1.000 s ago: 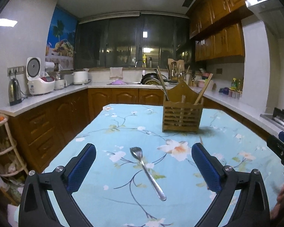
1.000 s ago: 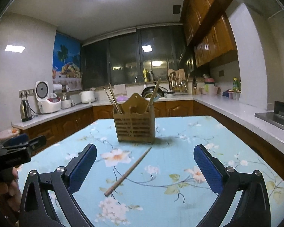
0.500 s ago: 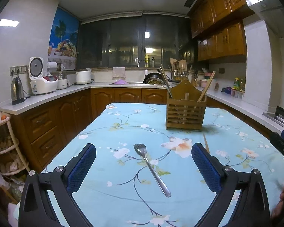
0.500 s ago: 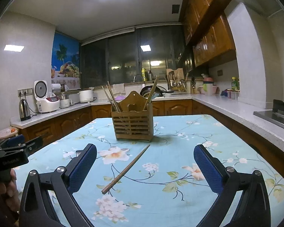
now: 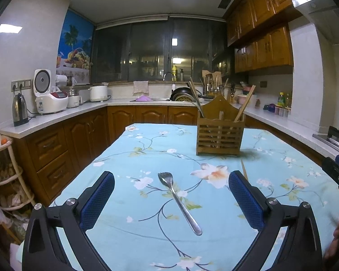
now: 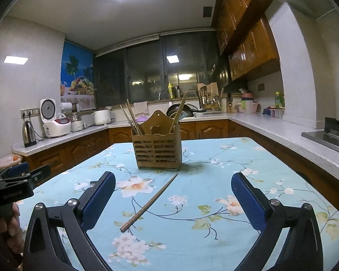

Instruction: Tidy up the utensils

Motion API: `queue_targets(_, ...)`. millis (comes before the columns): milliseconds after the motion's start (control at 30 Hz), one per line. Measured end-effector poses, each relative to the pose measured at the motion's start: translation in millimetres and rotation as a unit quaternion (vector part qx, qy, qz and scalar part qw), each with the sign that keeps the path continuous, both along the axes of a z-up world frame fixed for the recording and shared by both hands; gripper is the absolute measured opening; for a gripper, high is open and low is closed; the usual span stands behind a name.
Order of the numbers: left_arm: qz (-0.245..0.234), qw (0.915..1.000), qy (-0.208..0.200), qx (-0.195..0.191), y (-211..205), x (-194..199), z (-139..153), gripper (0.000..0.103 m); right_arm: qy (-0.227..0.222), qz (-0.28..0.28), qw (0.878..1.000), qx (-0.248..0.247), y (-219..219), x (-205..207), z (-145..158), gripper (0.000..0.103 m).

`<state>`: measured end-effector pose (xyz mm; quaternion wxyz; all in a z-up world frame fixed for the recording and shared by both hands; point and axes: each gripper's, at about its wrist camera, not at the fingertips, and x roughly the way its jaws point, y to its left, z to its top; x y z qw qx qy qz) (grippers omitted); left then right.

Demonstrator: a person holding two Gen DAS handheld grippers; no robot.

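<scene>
A metal fork (image 5: 179, 201) lies on the floral tablecloth between the open fingers of my left gripper (image 5: 171, 194), its tines pointing away. A wooden chopstick (image 6: 150, 202) lies on the cloth between the open fingers of my right gripper (image 6: 173, 195), slanting toward the holder. The wooden utensil holder (image 5: 220, 131) stands upright further back with several chopsticks in it; it also shows in the right wrist view (image 6: 157, 145). Both grippers are empty. The chopstick's tip shows beside the left gripper's right finger (image 5: 244, 169).
The table (image 5: 135, 144) has a light blue flowered cloth. Wooden cabinets and white counters with a kettle (image 5: 20, 109), rice cooker (image 5: 49, 94) and sink ring the room. A stove (image 6: 330, 135) sits at right. The other gripper shows at each view's edge (image 6: 15, 180).
Both grippers have crept forward and lowered slightly toward the table; the holder looks a bit nearer. The fork and chopstick have not moved. Both grippers stay open.
</scene>
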<state>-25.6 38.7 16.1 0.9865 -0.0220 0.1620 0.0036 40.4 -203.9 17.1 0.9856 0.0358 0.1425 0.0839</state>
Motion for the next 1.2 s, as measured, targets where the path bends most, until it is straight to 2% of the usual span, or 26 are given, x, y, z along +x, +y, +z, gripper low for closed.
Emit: queue_targets(1200, 0.006, 0.9998, -0.013, 0.013, -11, -10, 2, 0.102, -0.012, 0.009, 1.0, 0.0, 8, -7, 6, 0.103)
